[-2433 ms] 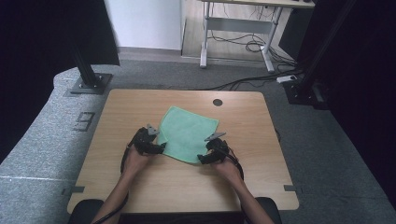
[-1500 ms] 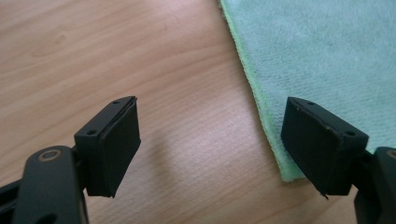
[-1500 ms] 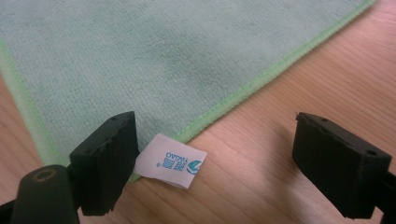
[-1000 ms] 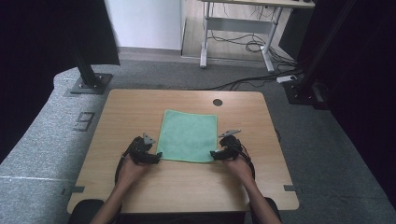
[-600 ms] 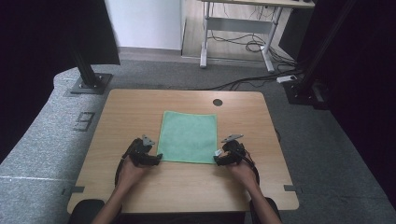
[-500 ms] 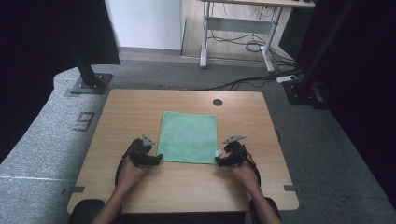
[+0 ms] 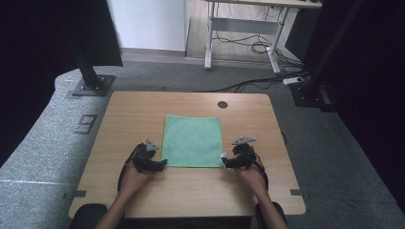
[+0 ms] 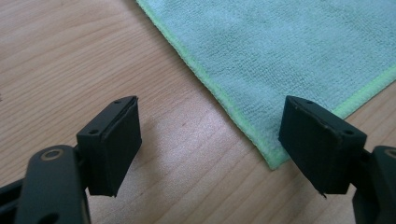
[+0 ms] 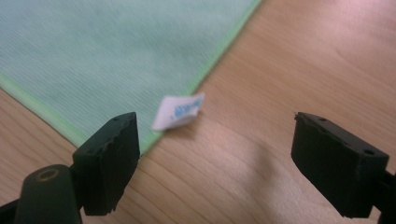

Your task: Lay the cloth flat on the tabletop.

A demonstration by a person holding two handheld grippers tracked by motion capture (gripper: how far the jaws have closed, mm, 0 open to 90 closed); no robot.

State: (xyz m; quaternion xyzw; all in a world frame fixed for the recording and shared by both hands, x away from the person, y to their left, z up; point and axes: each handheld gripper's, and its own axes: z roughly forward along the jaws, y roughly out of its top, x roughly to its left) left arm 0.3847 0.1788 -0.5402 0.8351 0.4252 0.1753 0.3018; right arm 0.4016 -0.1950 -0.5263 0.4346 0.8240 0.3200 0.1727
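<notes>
The cloth (image 7: 193, 141) lies flat and square on the middle of the surface (image 7: 143, 107), green with a lighter green hem, its near edge running between my two hands. At its near right corner a small white tag (image 9: 178, 111) with blue print sticks out past the hem onto the bare wood. My left gripper (image 7: 162, 163) sits just off the cloth's near left corner; in the left gripper view that corner (image 8: 273, 158) lies between my jaws, close to the right-hand one, and the jaws stand wide apart with nothing in them, wood showing across most of the gap. My right gripper (image 7: 224, 162) sits just off the near right corner; in the right gripper view the jaws are likewise spread wide and empty, the left-hand one over the cloth's hem and the tag lying just beside it, the right-hand one over bare wood. My left hand (image 7: 133, 176) and right hand (image 7: 252, 175) rest low over the near part of the surface, forearms coming in from the bottom edge. Farther up, a dark round hole (image 7: 222, 104) sits near the far edge of the surface. Beyond the surface is grey floor (image 7: 57, 143), a black stand base (image 7: 90, 86) at the left, and a white desk frame (image 7: 241, 24) with cables (image 7: 248, 45) under it.
</notes>
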